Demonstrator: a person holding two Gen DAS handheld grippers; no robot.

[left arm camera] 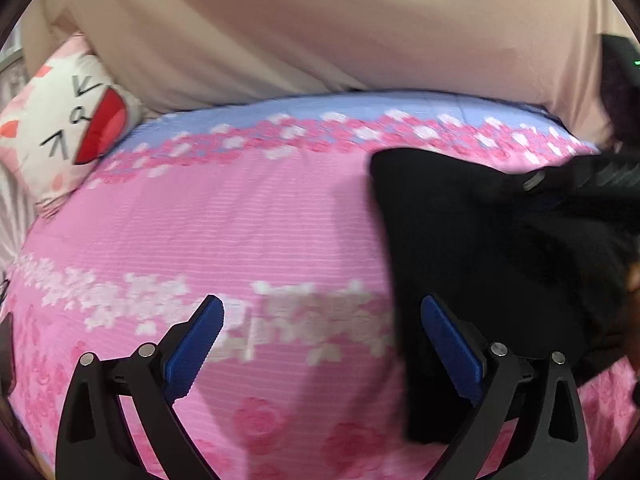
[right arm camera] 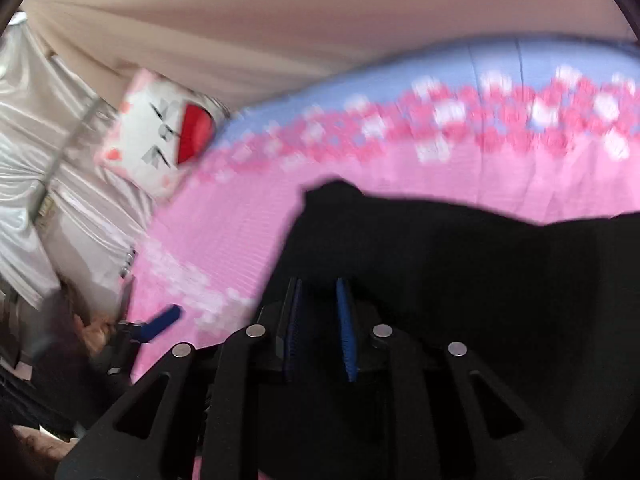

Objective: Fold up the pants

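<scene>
The black pants (left arm camera: 492, 264) lie on a pink flowered bedspread (left arm camera: 224, 224), at the right of the left wrist view. My left gripper (left arm camera: 322, 320) is open and empty, its right finger just over the pants' left edge. In the right wrist view the pants (right arm camera: 480, 272) fill the lower right. My right gripper (right arm camera: 318, 304) has its blue pads close together with black cloth between them, so it is shut on the pants. The left gripper's blue finger (right arm camera: 160, 322) shows at the lower left of that view. Both views are blurred.
A white cartoon-face pillow (left arm camera: 60, 128) lies at the bed's far left; it also shows in the right wrist view (right arm camera: 160, 136). A beige curtain (left arm camera: 320, 20) hangs behind the bed. Silvery fabric (right arm camera: 48, 152) hangs to the left of the bed.
</scene>
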